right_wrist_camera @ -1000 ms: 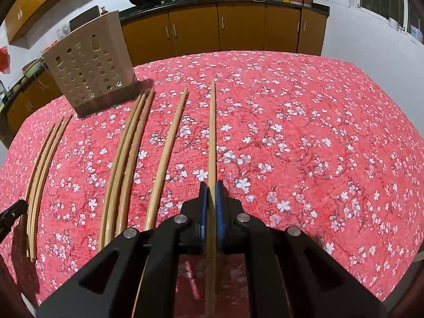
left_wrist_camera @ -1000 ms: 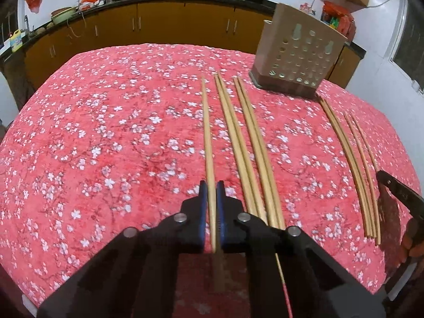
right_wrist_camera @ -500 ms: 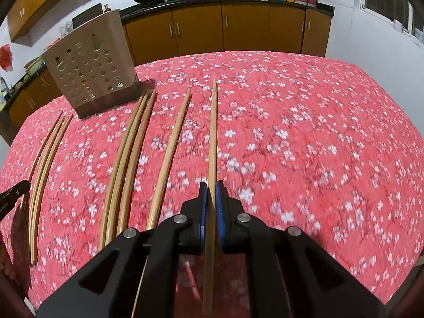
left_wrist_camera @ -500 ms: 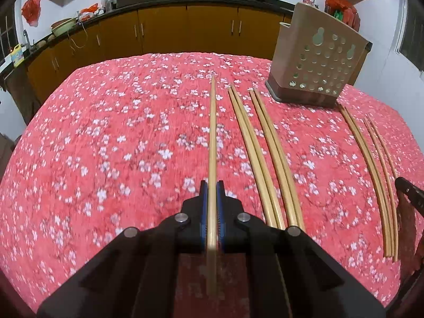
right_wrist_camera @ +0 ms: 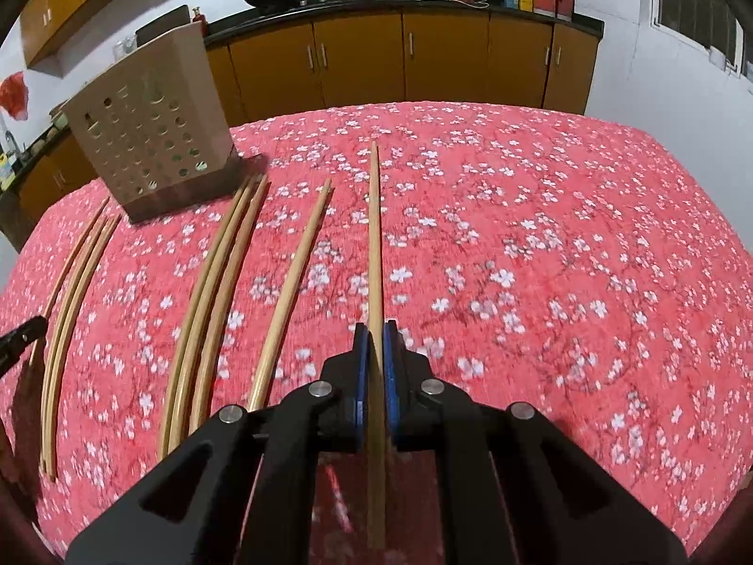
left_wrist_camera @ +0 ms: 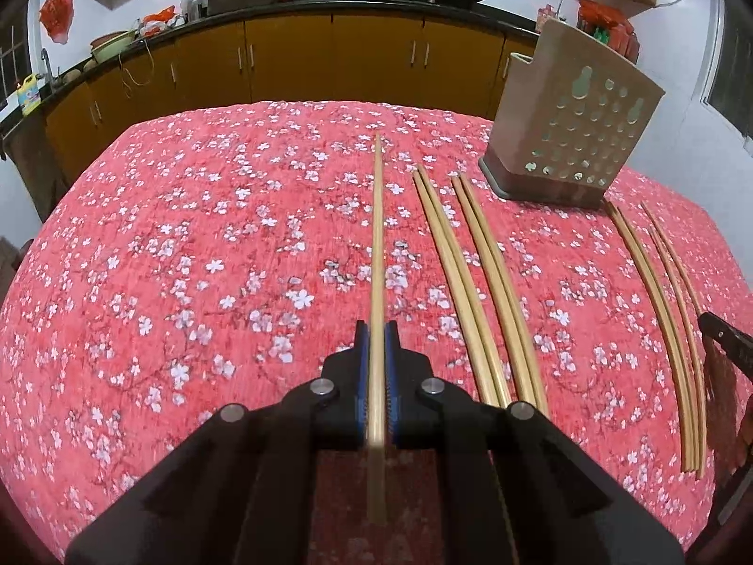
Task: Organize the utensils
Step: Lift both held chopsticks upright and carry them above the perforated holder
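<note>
We hold one wooden chopstick in each hand-held gripper: the left gripper has its blue pads pressed narrow on the left chopstick, and the right gripper is pinched the same way on the right chopstick. Each stick runs from our jaws straight toward twelve o'clock, its tip out over the red floral tablecloth; whether the tips touch the cloth we cannot tell. In the left wrist view the perforated utensil holder stands at about one o'clock from the held stick, with loose chopsticks lying in pairs on the cloth between two and three o'clock, and another bundle farther right. We judge these sticks light, stiff and smooth, so they should lift with no effort but may swivel or slide in a two-pad pinch, since we grip them near the thick end and most of the length hangs forward. A hold nearer the middle would probably steady them. Dropping one into the holder likely calls for tipping it point-down over the open top, slowly, because a long lever swings readily.
</note>
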The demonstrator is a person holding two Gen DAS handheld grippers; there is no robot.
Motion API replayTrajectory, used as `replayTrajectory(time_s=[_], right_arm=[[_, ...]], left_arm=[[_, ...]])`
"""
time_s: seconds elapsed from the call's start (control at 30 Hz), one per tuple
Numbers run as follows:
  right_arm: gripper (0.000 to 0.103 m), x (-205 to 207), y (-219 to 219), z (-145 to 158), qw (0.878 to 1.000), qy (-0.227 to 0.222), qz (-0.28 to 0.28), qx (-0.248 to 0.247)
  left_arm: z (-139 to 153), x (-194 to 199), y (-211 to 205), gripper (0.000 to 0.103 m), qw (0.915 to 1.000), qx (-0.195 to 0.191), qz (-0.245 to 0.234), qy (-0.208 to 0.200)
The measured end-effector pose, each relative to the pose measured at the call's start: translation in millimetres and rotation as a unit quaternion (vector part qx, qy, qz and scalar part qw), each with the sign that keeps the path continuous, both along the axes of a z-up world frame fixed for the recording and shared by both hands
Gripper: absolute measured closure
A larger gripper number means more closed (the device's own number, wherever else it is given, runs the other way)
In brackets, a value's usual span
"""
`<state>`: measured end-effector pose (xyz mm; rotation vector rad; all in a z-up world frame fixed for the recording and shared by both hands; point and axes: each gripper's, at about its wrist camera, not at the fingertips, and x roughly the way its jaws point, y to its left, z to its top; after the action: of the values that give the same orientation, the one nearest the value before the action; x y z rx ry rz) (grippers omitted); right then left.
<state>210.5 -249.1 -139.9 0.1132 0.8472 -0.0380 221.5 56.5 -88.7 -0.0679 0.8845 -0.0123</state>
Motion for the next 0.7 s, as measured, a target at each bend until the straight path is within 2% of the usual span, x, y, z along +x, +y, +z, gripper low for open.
replayTrajectory(time_s=[0.13, 0.23, 0.27, 0.53, 0.7], right_arm=[[0.096, -5, 3, -1, 1.000, -0.003, 0.004, -0.008], [0.096, -11, 0, 3, 1.000, 0.000, 0.007, 0.002], [0.096, -15, -2, 10, 1.000, -0.011, 0.006, 0.006], [0.096, -37, -15, 65, 0.996, -0.082, 0.002, 0.021], [0.096, -42, -17, 83, 0.994, -0.106, -0.001, 0.029]], left_arm=[[1, -4, -2, 0.095, 1.0000, 0.007, -0.001, 0.000], [3, -6, -3, 0.095, 0.9999, 0.010, -0.002, 0.006], [5, -7, -2, 0.095, 0.9999, 0.009, -0.001, 0.007], [50, -26, 15, 0.095, 0.9989, 0.005, 0.009, -0.046], [77, -32, 20, 0.095, 0.9970, 0.001, 0.010, -0.077]])
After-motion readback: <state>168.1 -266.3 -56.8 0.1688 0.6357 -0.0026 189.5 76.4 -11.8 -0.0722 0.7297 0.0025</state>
